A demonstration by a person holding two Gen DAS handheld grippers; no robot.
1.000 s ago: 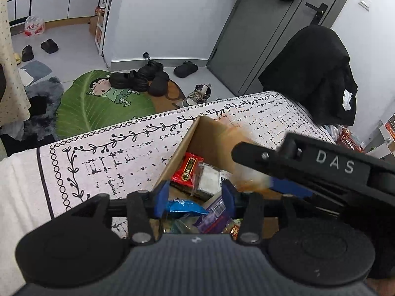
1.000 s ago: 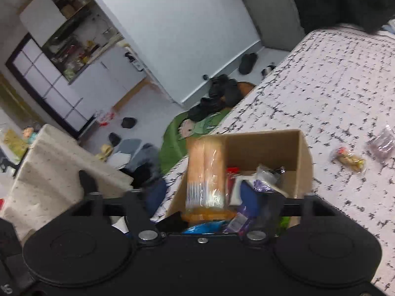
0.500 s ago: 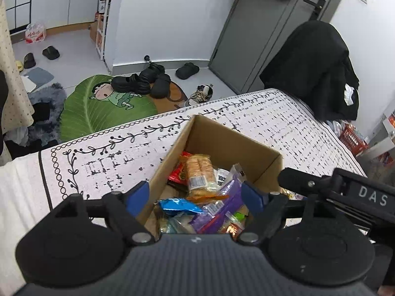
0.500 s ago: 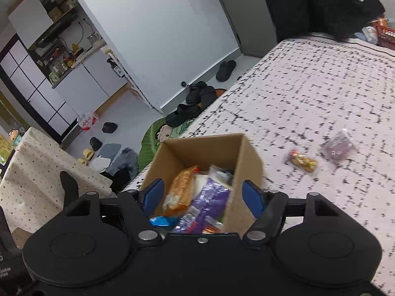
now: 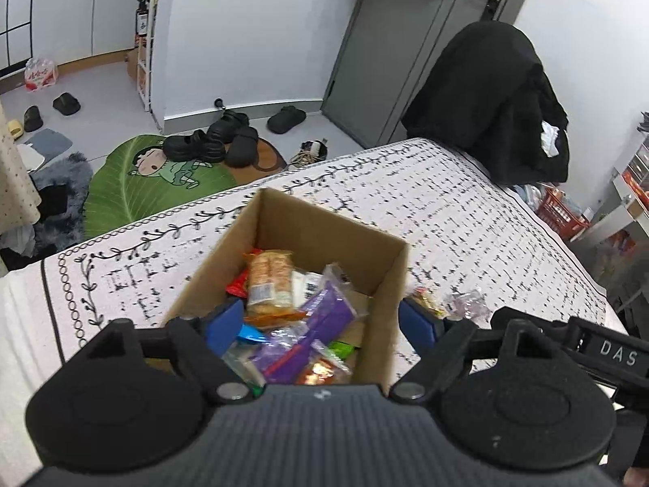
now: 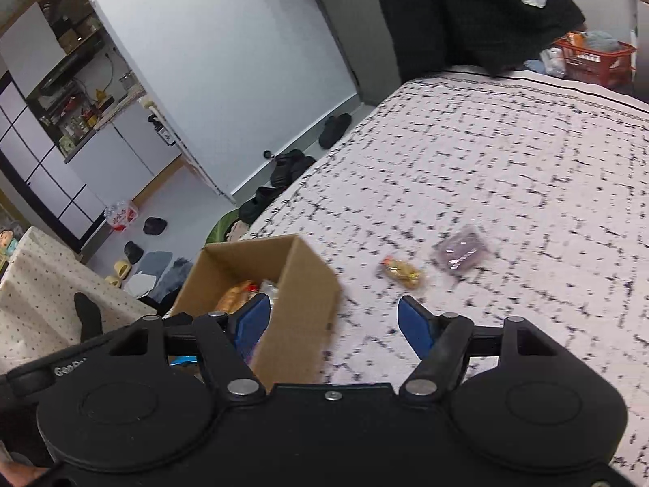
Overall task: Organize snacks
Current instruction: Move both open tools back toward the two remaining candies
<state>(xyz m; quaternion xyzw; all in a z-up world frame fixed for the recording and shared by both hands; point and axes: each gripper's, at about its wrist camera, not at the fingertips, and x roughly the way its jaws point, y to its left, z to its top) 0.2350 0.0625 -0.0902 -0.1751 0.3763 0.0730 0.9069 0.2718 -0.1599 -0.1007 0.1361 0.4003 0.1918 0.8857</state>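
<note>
Inside the cardboard box [image 5: 389, 284], the biscuit pack [image 5: 269, 282] lies lengthwise toward the far wall; both grippers gape empty.

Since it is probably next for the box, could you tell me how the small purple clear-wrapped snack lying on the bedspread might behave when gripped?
The small purple clear-wrapped snack lies flat, so it is probably light and may skid on the patterned bedspread if nudged. Its glossy wrapper looks crinkly, likely floppy and somewhat slippery.

The cardboard box [image 6: 284, 284] hides most of its snacks in the right wrist view, its near corner lost behind the right gripper [image 6: 330, 326]. Two loose packets [image 6: 401, 272] on the bed [image 6: 527, 186] are too blurred to read.
</note>
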